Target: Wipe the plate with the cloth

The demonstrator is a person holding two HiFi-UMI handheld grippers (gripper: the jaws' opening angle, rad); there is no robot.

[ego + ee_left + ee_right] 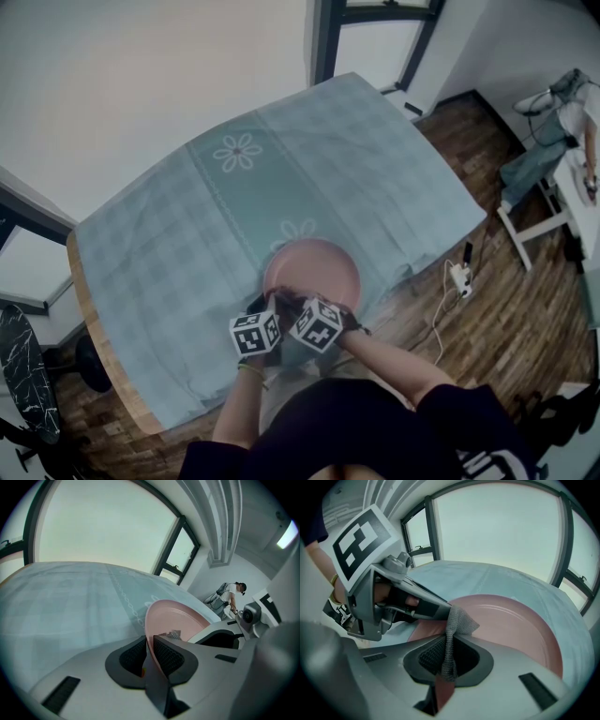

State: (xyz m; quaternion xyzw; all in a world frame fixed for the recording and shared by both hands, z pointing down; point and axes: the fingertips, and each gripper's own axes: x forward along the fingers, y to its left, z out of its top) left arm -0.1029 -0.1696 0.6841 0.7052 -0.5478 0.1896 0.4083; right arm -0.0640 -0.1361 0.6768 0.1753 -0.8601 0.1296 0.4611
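head view: pink plate (314,267) sits on the checked tablecloth (187,225), near side of the worktop (101,366), close to its near edge. left gripper (269,304) and right gripper (292,304) crowd together at the plate's near-left rim. can't tell from here whether the plate lies flat or is tipped.

left gripper view: jaws are pinching the plate's rim, one pad on each face. a scrap of grey cloth (174,633) shows just right of them, on the plate's inside.

right gripper view: jaws are pinching a narrow fold of the cloth; the loose end bunches above the tips and touches the plate close to the left gripper's tip. most of the plate's surface lies to the right and far side, not covered by the cloth.

step, as i read it: left steadies, right wipes.

risks:
- cloth is held by a thin strip only, so drag on the plate could pull it out of the jaws.
- the rim grip is shallow, and side push from the wipe could twist the plate free.
- the plate is near the worktop edge on loose fabric, so a slip could send it off the near side or ruck the tablecloth.
- the grippers work tip to tip, so they could knock each other.
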